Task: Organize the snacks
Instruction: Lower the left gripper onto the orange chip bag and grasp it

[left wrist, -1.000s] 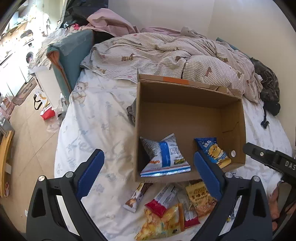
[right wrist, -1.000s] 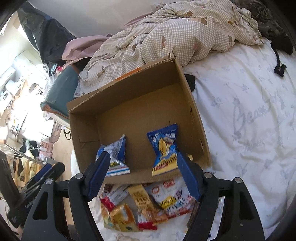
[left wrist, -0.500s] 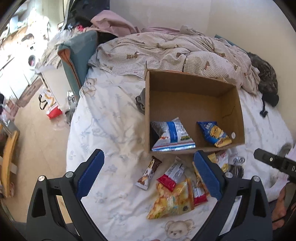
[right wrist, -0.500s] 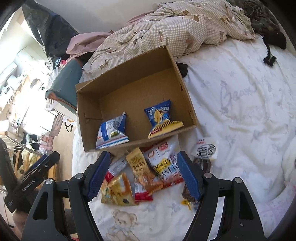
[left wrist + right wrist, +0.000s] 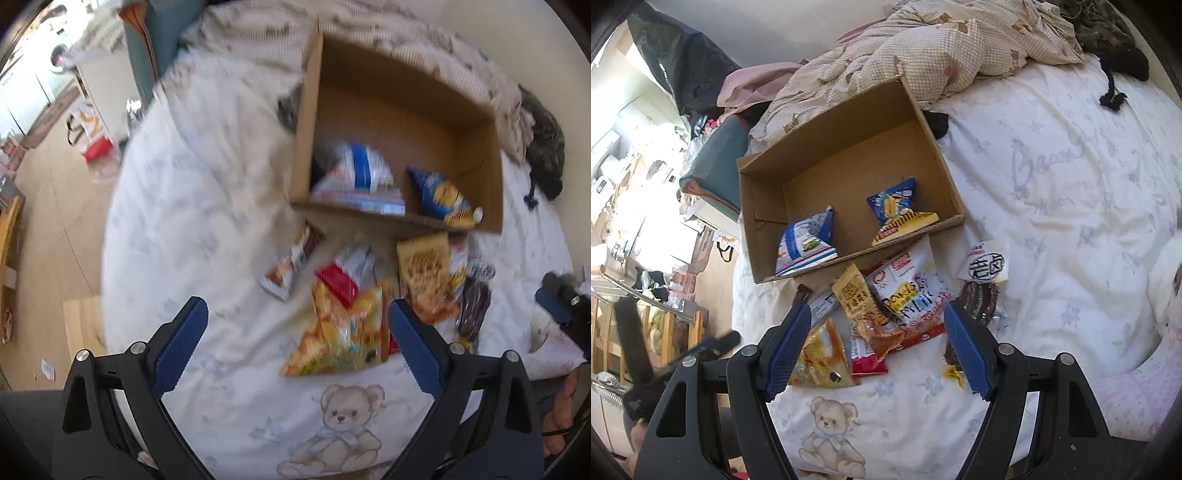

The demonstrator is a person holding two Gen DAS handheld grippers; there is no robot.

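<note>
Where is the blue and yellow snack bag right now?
In the right wrist view, the blue and yellow snack bag leans inside the cardboard box, right of the white and blue bag.

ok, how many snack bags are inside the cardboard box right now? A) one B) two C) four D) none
B: the cardboard box holds just a blue-and-white bag and a blue-and-yellow bag; the other snacks lie on the sheet in front of it.

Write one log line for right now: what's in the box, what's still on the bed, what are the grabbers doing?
cardboard box: two snack bags inside | snack pile: on bed sheet | left gripper: open, empty | right gripper: open, empty
</note>
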